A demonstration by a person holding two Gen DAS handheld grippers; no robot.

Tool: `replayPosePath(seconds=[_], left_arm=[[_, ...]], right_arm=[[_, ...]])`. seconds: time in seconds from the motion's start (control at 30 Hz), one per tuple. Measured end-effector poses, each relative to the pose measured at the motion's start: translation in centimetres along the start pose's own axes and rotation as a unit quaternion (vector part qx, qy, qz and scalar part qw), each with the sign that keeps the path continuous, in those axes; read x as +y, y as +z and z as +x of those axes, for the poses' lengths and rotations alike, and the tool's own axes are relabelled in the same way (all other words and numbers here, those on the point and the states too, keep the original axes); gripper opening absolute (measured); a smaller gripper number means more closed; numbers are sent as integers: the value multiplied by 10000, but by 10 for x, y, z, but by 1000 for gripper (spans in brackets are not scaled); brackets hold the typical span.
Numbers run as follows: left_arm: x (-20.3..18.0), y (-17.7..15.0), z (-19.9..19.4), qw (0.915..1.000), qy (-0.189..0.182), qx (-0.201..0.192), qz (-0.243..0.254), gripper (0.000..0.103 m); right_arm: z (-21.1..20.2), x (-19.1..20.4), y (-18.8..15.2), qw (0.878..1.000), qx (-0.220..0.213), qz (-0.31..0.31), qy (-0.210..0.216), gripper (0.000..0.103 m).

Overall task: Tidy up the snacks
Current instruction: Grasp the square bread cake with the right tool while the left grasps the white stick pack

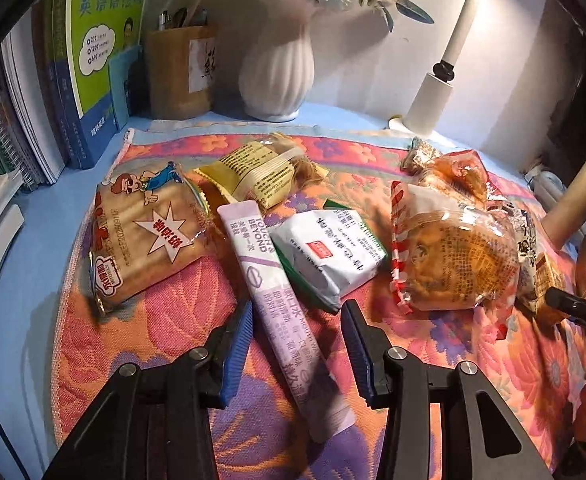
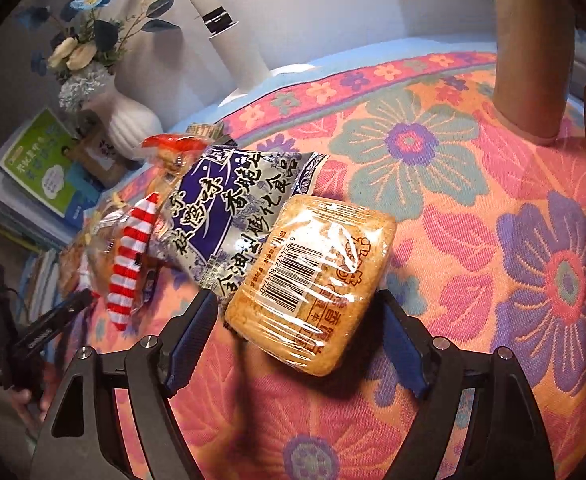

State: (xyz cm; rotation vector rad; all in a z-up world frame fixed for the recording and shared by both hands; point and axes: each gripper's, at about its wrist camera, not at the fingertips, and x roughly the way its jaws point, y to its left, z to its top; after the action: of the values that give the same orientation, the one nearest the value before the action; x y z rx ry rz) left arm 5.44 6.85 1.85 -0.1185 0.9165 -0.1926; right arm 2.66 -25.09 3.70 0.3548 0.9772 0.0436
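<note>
Purple stick pack point(image 1: 277, 304) lying on the flowered cloth point(image 1: 165, 320), right between the wide-open left gripper point(image 1: 297, 344). Wrapped rice cracker point(image 2: 313, 280) flat between the wide-open right gripper point(image 2: 297, 332), leaning on a blue-and-white snack bag point(image 2: 229, 216).

Home desk: books point(image 1: 93, 60), vase point(image 1: 277, 76)

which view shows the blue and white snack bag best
The right wrist view: the blue and white snack bag lies near the centre, its printed face readable, partly under the rice cake pack. In the left wrist view only a sliver shows at the right, behind the red striped bread bag.
</note>
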Motion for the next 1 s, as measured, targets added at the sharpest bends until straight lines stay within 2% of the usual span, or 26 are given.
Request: replayPosePath(seconds=[0.07, 0.13, 0.17, 0.2, 0.33, 0.5, 0.67, 0.83, 1.0], left_arm=[[-1, 2, 3, 10000, -5, 28, -74, 42], [-5, 4, 7, 9999, 131, 26, -103, 42], [-6, 4, 8, 9997, 217, 23, -82, 41], [-10, 4, 9, 9994, 351, 10, -29, 35], [-16, -1, 6, 9982, 600, -47, 77, 28], [-17, -17, -14, 9988, 456, -169, -69, 19], [-29, -42, -35, 9995, 140, -271, -88, 19], [-50, -62, -42, 9997, -115, -225, -39, 19], [-68, -75, -41, 9998, -160, -132, -13, 19]], right_arm=[[2, 4, -1, 9998, -94, -54, -173, 80], [2, 5, -3, 9994, -175, -105, -297, 75], [1, 4, -4, 9991, -204, -124, -358, 68], [-1, 2, -5, 9990, -217, -143, -375, 68], [-7, -6, -7, 9993, -185, -194, -265, 63], [-21, -9, -20, 9988, -84, -476, -60, 59], [-40, -7, -48, 9919, 228, -1195, 354, 59], [-62, -6, -79, 9813, 319, -1889, 203, 58], [-65, -10, -84, 9817, 349, -1871, 41, 59]])
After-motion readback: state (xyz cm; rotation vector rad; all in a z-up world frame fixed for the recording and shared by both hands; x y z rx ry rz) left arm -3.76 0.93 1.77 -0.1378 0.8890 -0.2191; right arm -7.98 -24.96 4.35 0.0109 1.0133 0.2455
